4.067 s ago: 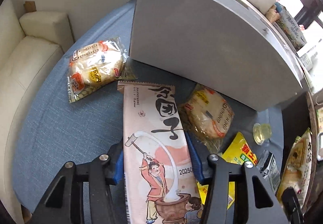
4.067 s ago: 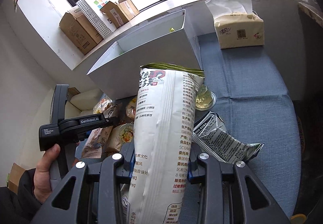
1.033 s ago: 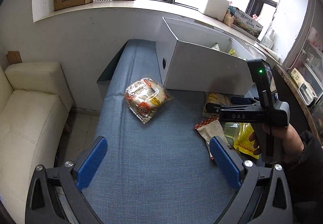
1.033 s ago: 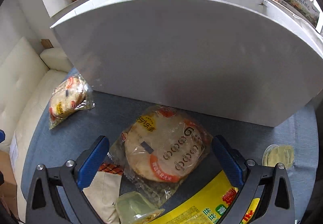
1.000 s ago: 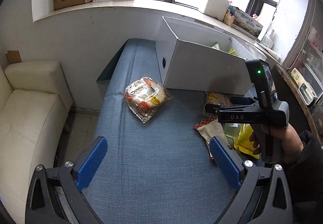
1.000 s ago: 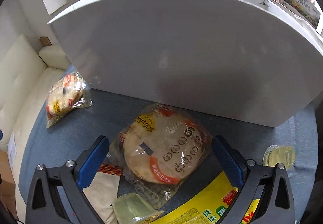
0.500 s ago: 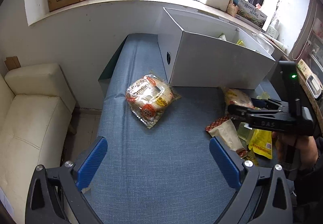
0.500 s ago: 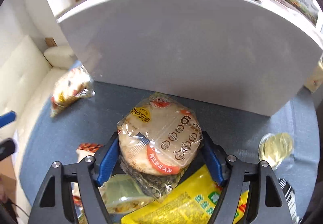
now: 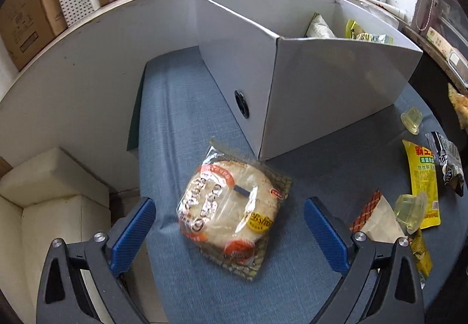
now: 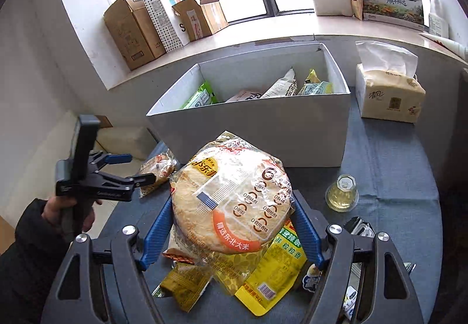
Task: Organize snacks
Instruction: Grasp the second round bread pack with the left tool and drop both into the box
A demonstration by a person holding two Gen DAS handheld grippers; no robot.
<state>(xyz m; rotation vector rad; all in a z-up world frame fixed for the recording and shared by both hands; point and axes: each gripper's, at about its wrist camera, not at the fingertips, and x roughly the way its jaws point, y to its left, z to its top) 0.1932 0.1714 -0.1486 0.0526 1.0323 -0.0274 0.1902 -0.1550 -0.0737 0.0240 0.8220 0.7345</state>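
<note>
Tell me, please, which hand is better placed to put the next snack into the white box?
Probably the right: the right tool already clamps a rice-cracker pack facing the white box. The left tool is open, with a similar pack lying ungripped between its blue pads.

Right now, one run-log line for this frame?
right claw: shut on rice cracker pack, lifted | left claw: open over second pack | white box: partly filled

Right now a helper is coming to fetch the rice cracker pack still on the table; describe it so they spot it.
Find the white box. By its near left corner lies a clear rice cracker pack, alone on the blue cloth, unlike its twin in the right gripper.
</note>
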